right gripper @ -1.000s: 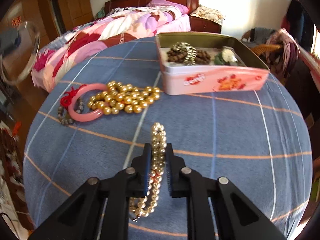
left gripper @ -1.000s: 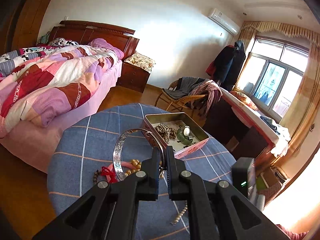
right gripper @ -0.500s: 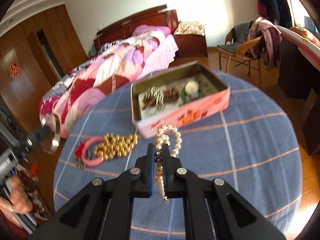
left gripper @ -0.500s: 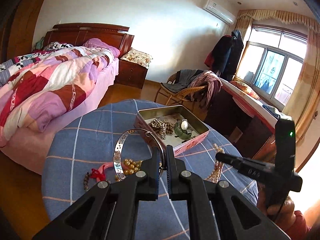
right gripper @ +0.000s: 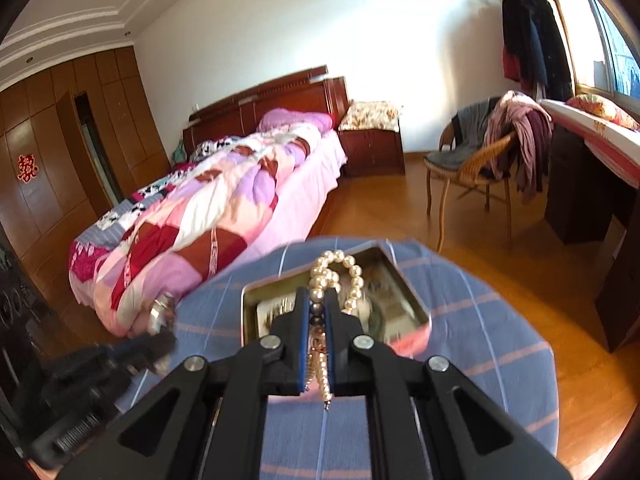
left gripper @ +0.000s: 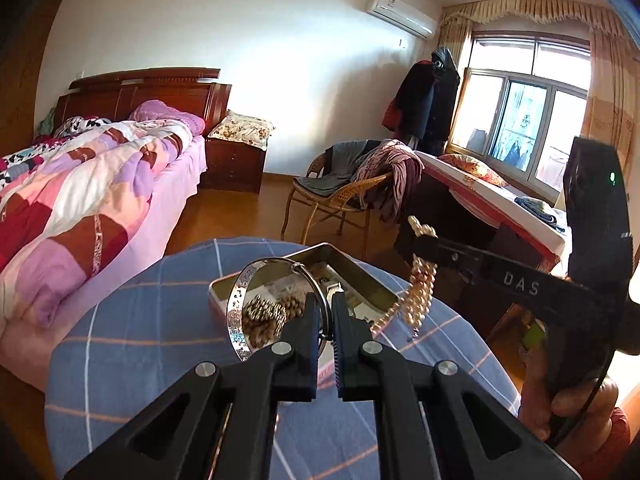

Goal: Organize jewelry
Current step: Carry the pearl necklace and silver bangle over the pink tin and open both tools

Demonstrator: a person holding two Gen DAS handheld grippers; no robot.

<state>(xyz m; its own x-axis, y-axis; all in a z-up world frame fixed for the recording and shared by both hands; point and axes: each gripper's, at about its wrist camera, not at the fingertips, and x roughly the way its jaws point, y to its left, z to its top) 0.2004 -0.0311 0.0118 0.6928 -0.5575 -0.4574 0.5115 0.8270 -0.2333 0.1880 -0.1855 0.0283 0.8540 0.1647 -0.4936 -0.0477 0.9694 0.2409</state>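
My left gripper [left gripper: 325, 305] is shut on a silver bangle [left gripper: 240, 312] and holds it upright just in front of the open tin box [left gripper: 374, 284]. My right gripper [right gripper: 317, 297] is shut on a pearl necklace [right gripper: 340, 268], whose strand hangs over the tin box [right gripper: 416, 312]. In the left wrist view the right gripper [left gripper: 418, 244] holds the pearl necklace [left gripper: 420, 292] above the tin's right edge. The tin holds brown beads [left gripper: 260, 318] and other pieces. The left gripper [right gripper: 160, 336] shows blurred at the lower left of the right wrist view.
The tin stands on a round table with a blue checked cloth [left gripper: 132, 344]. A bed with a patchwork quilt [left gripper: 80, 184] lies to the left. A wicker chair with clothes [left gripper: 344, 192] and a dark desk [left gripper: 480, 216] stand beyond the table.
My right gripper has lifted the pearl necklace off the cloth and carried it up over the tin box. My left gripper has moved the bangle closer to the tin.
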